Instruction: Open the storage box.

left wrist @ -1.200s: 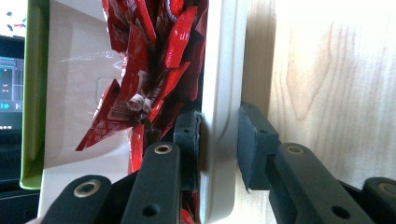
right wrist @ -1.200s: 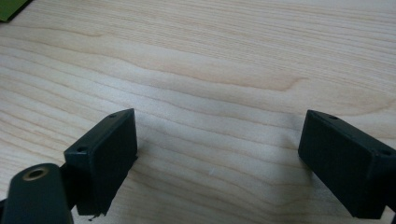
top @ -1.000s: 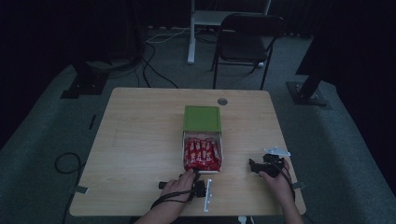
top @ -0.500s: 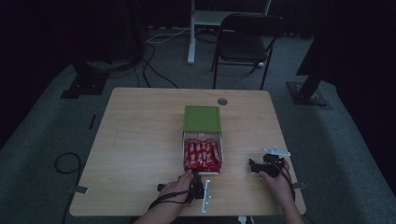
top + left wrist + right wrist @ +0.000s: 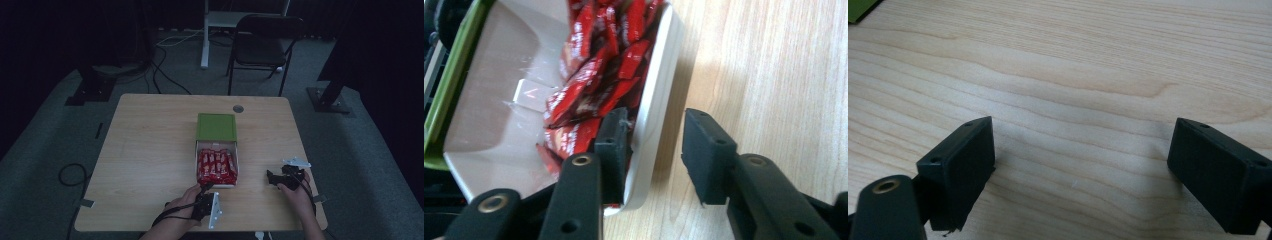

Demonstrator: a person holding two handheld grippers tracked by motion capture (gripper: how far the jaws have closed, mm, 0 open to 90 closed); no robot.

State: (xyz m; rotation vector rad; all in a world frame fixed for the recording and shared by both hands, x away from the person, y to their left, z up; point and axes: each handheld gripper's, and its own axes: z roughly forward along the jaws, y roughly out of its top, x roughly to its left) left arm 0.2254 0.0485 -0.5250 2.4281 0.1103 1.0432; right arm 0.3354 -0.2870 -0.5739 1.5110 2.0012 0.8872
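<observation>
So the left gripper [image 5: 651, 150] is sitting at the near end of the white tray [image 5: 659, 100] of red candy bars [image 5: 589, 95], jaws straddling its wall and just opening off it, one inside against the wrappers, the other out over the table [image 5: 774, 75], neither pad squeezing anymore. Looks like it's letting go after sliding the tray out of the green box [image 5: 216, 126] mid-table, so next it's needing to back clear without dragging the wall. Off to the side, the right gripper [image 5: 1080, 170] is idling wide open with nothing in it.
</observation>
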